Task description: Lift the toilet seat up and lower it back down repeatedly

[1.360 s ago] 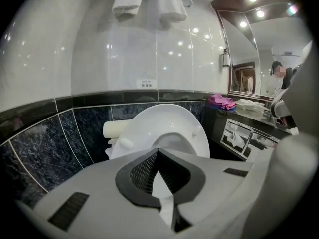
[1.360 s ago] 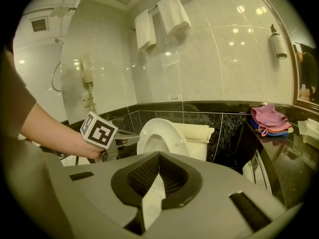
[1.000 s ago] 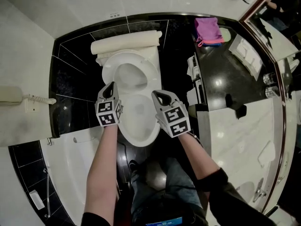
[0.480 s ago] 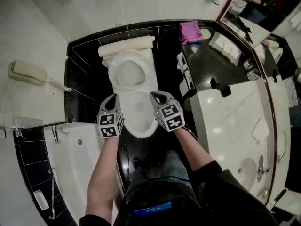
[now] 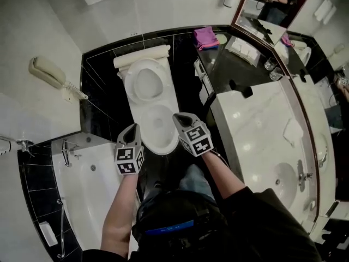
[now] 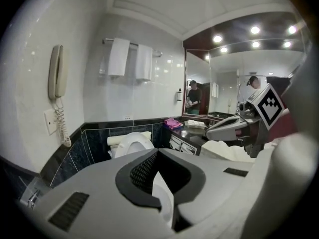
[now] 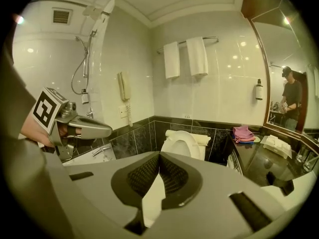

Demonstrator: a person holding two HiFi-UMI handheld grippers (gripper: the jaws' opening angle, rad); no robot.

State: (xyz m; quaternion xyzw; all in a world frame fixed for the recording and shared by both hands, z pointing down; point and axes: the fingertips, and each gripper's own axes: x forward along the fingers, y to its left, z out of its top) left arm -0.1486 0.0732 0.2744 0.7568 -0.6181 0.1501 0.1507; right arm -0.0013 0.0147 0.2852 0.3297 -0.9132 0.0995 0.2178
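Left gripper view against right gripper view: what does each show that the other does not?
Only the left gripper view shows the right gripper. Only the right gripper view shows the left gripper, the shower and the ceiling vent. Both show the toilet with its seat raised, the wall phone, two hanging towels and the pink cloth.

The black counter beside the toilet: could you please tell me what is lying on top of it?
On the black counter lie a pink cloth and folded white towels. What lies beneath the cloth is covered.
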